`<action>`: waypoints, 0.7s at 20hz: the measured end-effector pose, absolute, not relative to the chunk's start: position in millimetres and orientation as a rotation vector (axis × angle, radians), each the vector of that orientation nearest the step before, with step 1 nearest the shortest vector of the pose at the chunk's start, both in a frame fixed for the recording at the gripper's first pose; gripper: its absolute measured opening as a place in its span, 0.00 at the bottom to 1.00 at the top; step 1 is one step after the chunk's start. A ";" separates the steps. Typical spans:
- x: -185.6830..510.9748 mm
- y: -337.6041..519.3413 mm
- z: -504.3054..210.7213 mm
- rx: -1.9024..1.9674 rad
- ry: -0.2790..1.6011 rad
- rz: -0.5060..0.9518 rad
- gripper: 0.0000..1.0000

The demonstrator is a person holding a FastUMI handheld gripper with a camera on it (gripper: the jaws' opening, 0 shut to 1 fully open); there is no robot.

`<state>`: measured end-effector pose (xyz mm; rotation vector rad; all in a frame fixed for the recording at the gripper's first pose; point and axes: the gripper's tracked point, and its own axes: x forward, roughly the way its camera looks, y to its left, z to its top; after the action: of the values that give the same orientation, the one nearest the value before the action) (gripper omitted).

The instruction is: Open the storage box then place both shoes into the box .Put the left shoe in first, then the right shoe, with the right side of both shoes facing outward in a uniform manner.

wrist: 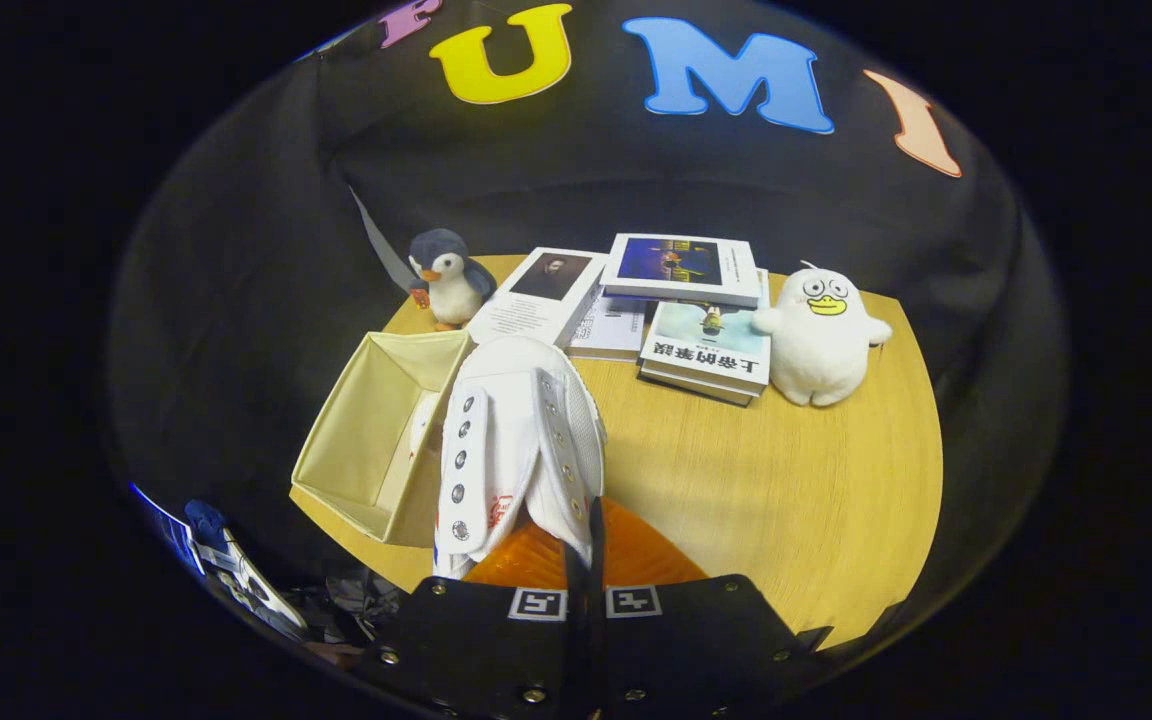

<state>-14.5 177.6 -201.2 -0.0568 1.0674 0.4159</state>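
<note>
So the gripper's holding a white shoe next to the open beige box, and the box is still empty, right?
Not quite. The gripper view shows the gripper shut on a white shoe beside the open beige box, but the box isn't empty: part of another white shoe already shows inside it.

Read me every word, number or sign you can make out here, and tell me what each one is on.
"上帝的" plus two characters I cannot make out: cover of the lower book.
Red print on the white shoe, which the gripper is shut on: too small to read.
Small print on the portrait book and the top book: blurred.
</note>
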 end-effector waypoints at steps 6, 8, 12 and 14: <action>-6.0 237.4 -198.1 -0.069 1.080 0.492 0.00; -2.0 257.5 -196.6 -0.078 1.080 0.520 0.00; 6.9 296.0 -195.9 -0.102 1.073 0.571 0.00; 10.0 313.6 -199.4 -0.119 1.082 0.594 0.00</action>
<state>10.0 313.6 -199.4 -0.1189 1.0818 0.5943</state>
